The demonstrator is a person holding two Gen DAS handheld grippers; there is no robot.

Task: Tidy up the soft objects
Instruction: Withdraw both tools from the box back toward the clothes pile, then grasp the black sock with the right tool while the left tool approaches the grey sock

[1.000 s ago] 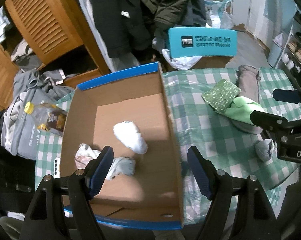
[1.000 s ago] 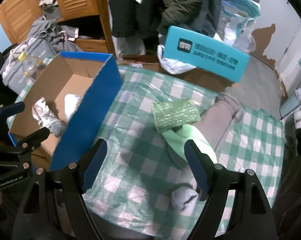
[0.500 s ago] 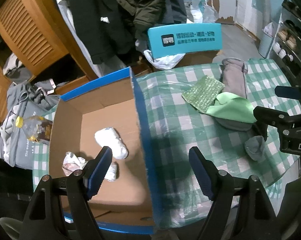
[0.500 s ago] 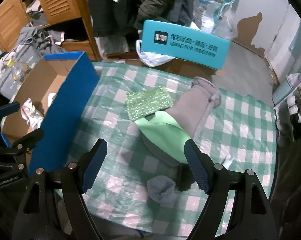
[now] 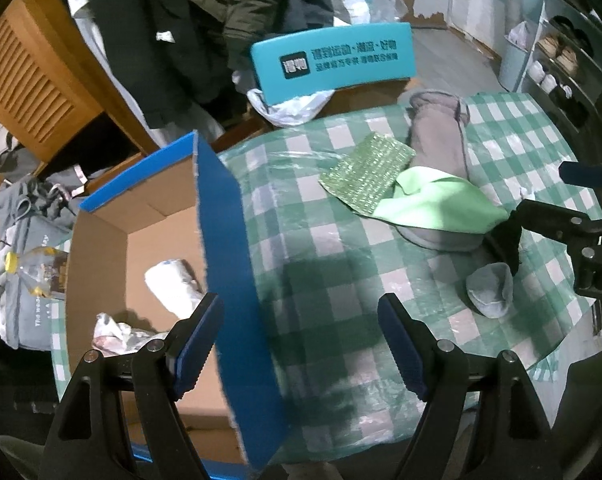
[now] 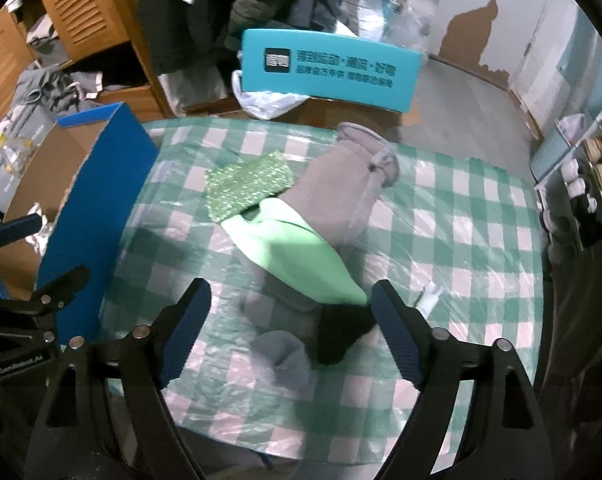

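Observation:
A blue cardboard box (image 5: 225, 264) stands at the table's left and holds a white rolled cloth (image 5: 173, 286) and a crumpled patterned cloth (image 5: 117, 332). On the checked tablecloth lie a sparkly green cloth (image 6: 249, 190), a light green cloth (image 6: 297, 256), a grey-brown boot-like item (image 6: 341, 184), a black sock (image 6: 341, 332) and a rolled grey sock (image 6: 283, 354). My left gripper (image 5: 301, 340) is open and empty, straddling the box's right wall. My right gripper (image 6: 289, 336) is open and empty, just above the grey and black socks.
A teal chair back (image 6: 329, 68) with a plastic bag stands behind the table. Dark coats hang behind it. A wooden cabinet (image 5: 33, 76) and piled clothes with a bottle (image 5: 29, 276) are at the left. Shelves (image 6: 589, 168) stand at the right.
Both grippers have swung to the right. The left one moved from over the box interior to over its right wall. The right one came closer to the grey sock. Both stayed open.

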